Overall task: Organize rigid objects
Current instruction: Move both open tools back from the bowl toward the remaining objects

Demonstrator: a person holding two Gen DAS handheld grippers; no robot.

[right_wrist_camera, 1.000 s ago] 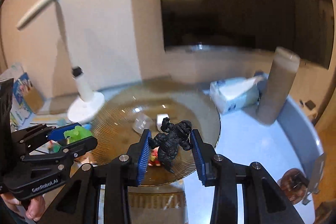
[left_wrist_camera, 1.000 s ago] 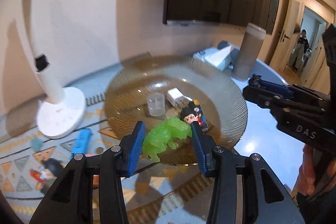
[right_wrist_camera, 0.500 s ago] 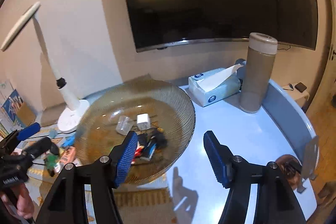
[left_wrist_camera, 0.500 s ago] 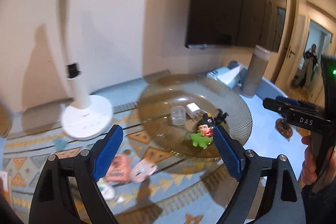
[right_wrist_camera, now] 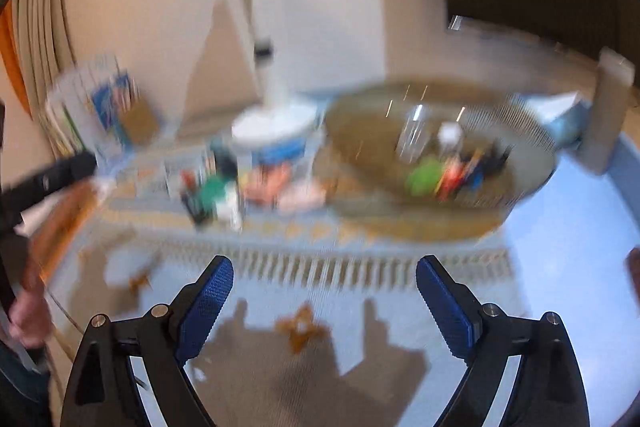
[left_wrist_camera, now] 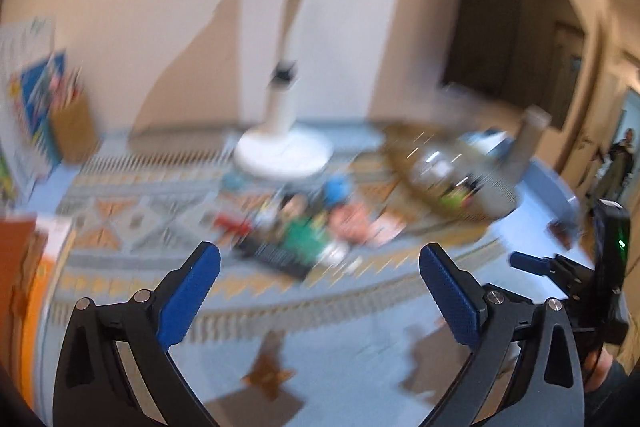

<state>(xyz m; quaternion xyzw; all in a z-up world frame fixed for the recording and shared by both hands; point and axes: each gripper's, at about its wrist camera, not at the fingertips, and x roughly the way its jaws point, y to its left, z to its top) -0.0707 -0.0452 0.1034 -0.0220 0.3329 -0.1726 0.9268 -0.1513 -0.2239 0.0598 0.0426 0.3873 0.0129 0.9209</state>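
Green toy (right_wrist_camera: pixel 424 175) now in the bowl (right_wrist_camera: pixel 532 135) — two tongs (left_wrist_camera: pixel 320 267) (right_wrist_camera: pixel 325 277) opening, empty — perhaps one blurred lamp (left_wrist_camera: pixel 282 147).

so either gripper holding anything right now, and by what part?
Nothing is held. The left gripper and right gripper both have empty jaws, still opening, over the patterned mat. The green toy lies in the glass bowl.

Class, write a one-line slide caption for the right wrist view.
Right gripper, jaws opening and empty, above patterned mat; green toy lies in glass bowl.
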